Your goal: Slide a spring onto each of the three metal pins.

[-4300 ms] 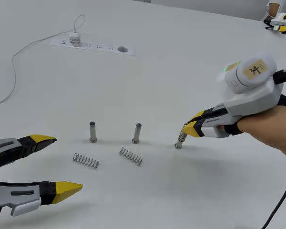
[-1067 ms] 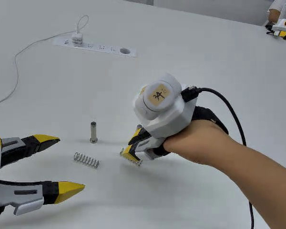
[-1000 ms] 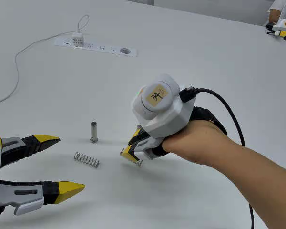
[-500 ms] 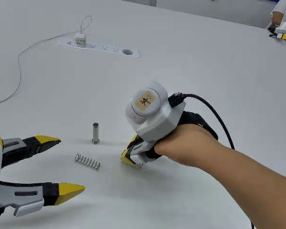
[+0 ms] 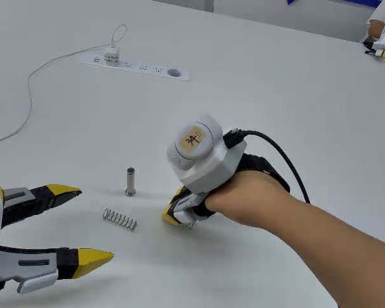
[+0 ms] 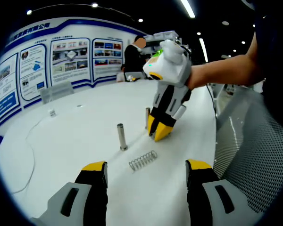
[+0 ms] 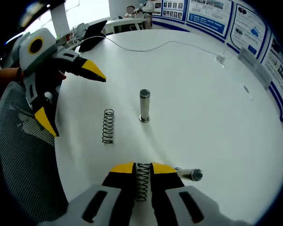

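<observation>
My right gripper is low on the white table, shut on a spring that lies lengthwise between its jaws. One end of that spring pokes out under the tips. A bare metal pin stands upright to the left, with a loose spring lying in front of it. A second pin stands just beside the right gripper's tips. My left gripper hangs open at the near left, apart from everything; its own view shows the pin, the loose spring and the right gripper.
A white power strip with a plugged-in charger and a trailing cable lies at the back left. A mesh chair stands close on one side. A person stands far behind the table.
The right gripper left the right-hand pin, came to the middle spring and shut on it. Over the last second it has tilted and sunk slightly. The left gripper has not moved.
</observation>
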### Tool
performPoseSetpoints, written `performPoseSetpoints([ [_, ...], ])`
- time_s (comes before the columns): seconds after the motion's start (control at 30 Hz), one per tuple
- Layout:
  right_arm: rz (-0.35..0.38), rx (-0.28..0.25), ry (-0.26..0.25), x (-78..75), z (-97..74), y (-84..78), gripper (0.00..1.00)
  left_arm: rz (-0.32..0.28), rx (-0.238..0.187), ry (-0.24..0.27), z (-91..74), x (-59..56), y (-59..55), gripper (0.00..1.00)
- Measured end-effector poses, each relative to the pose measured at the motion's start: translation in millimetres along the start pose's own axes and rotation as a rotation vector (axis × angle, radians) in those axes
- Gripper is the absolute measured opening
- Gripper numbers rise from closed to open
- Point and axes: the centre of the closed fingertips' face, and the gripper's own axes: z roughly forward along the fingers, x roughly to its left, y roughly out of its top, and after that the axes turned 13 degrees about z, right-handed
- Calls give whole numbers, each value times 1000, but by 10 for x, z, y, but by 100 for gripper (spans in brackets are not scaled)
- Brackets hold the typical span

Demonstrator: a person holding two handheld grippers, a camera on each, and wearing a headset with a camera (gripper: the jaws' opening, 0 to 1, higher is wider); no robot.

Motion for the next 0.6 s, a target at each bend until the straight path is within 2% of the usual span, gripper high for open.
performPoseSetpoints([
  [0.2, -2, -6, 1, 10, -39, -8, 12, 0, 0, 2, -5, -1, 2, 69],
  [0.6, 25, -99, 4, 24, -283, 85, 12, 6, 0, -4, 16, -17, 18, 68],
])
